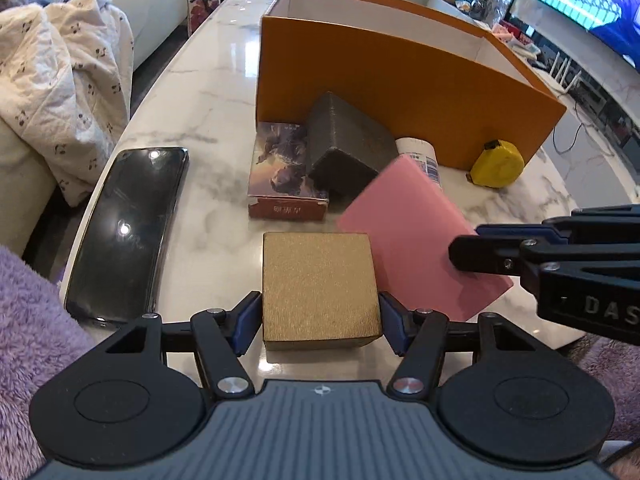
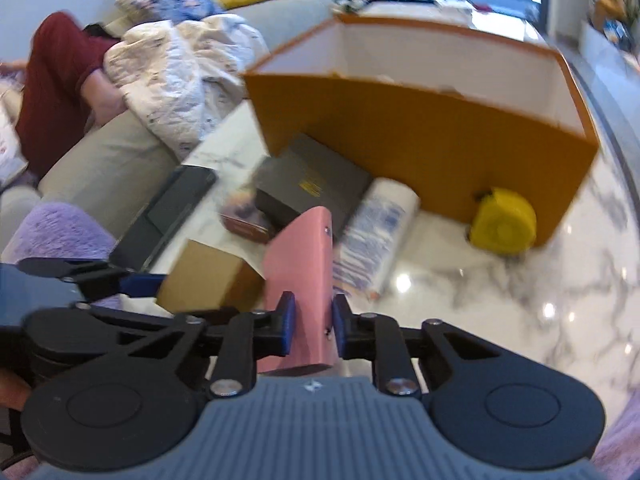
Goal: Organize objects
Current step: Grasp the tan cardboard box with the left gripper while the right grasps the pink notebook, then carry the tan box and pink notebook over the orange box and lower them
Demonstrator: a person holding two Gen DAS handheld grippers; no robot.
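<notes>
- While the left gripper (image 1: 320, 320) sits low over the marble table (image 1: 208, 168), its blue pads bracket the gold box (image 1: 320, 288) on both sides, touching or just shy of it; a firm grip cannot be told.
- The right gripper (image 2: 314, 326) is clamped on the thin edge of the pink box (image 2: 300, 272), which is tilted and lifted above the table, just right of the gold box.
- Beyond them lie a picture-printed box (image 1: 282, 168), a dark grey box (image 1: 344, 148) leaning on it, a white tube (image 2: 376, 232) and a yellow tape measure (image 1: 498, 164), all beside the open orange box (image 1: 400, 80).
- A black phone (image 1: 128, 232) lies at the left.
</notes>
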